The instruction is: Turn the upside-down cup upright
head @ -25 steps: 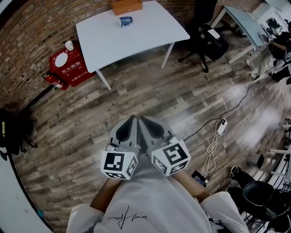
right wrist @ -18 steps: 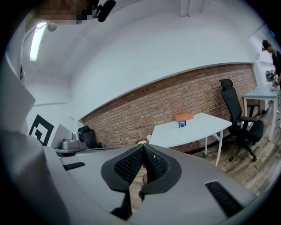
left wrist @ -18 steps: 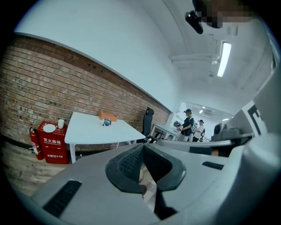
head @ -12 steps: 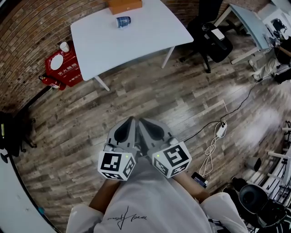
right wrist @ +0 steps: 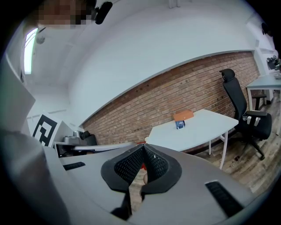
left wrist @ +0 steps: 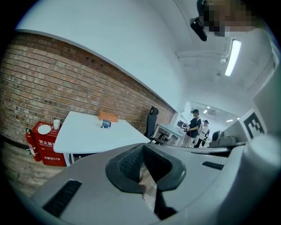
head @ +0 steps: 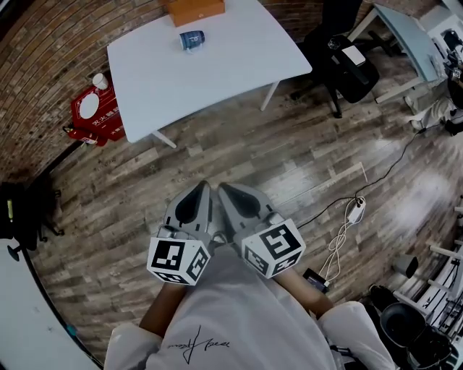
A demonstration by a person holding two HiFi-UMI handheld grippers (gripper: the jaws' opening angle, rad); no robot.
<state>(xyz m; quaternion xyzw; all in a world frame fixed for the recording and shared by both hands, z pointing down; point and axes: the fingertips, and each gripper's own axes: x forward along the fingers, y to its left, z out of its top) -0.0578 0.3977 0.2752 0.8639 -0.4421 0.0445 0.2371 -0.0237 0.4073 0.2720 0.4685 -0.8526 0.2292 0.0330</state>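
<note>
The worktop [head: 217, 79] looks a little bigger and nearer than it did 1 second ago, and the 2 tongs sit a bit lower in the head view. I think the person is walking up to it. The cup [head: 192, 40] has not moved; it lies in the same spot next to the orange box [head: 197, 10]. So the job has not really started yet. Nothing has touched the cup.

The left tongs [left wrist: 143, 148] are closed, tip against tip, and hold nothing. The right tongs [right wrist: 143, 150] are closed the same way and are empty too. They rest side by side, close to the person's body, and both point toward the worktop.

The cup is far ahead of both tongs, well out of reach. It is blue, on the far part of the worktop, just this side of the orange box. From the left tongs it is ahead and a bit to the left. From the right tongs it is ahead and a bit to the right.

The cup is very small in every view. In the head view its long way seems to run from side to side, with a pale end on the left, so it may be lying down. I cannot tell for sure which way its mouth points.
</note>
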